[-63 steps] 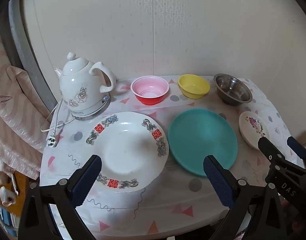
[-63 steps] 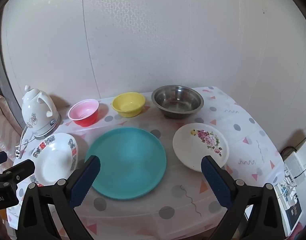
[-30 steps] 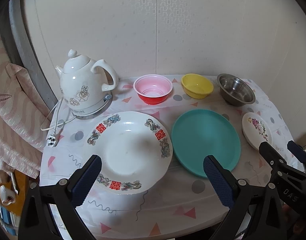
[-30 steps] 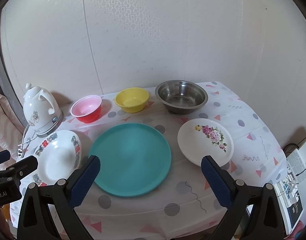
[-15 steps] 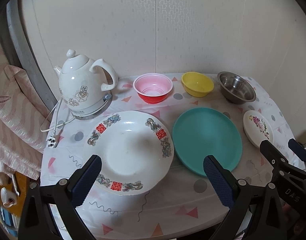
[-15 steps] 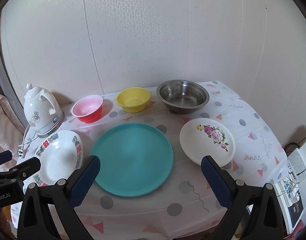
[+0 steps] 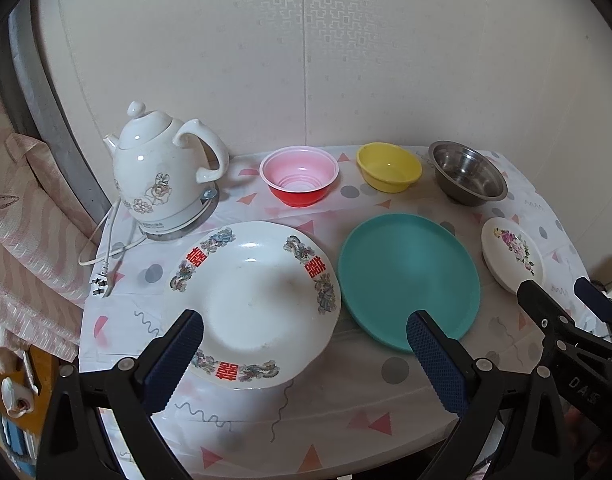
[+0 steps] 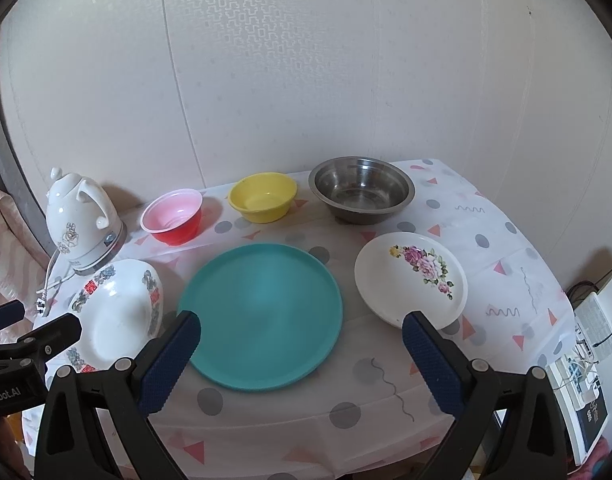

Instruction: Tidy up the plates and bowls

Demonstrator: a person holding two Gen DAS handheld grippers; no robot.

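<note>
1. The left gripper (image 7: 304,354) hangs above the near edge of the table with its blue-padded fingers (image 7: 174,354) spread wide, holding nothing.
2. The right gripper (image 8: 298,354) is likewise spread wide and empty, over the near side of the round teal plastic plate (image 8: 262,314).
3. In the right wrist view the teal plastic plate lies flat at the centre of the white tablecloth with pink triangles and grey dots (image 8: 506,264).
4. At 9 o'clock from it sits the large white ceramic plate with red characters and floral rim (image 7: 252,304), just beside its edge.
5. At 3 o'clock lies the small white plate with a pink rose print (image 8: 412,278), apart from the teal plate.
6. Along the far edge, from 11 to 1 o'clock, stand the red plastic bowl with a pink inside (image 8: 173,216), the yellow plastic bowl (image 8: 263,197) and the round stainless steel bowl (image 8: 361,189), each upright and apart.
7. At 10 o'clock stands the white ceramic electric kettle (image 7: 166,178) on its base, its white cord (image 7: 106,248) trailing toward the table's left edge.
</note>
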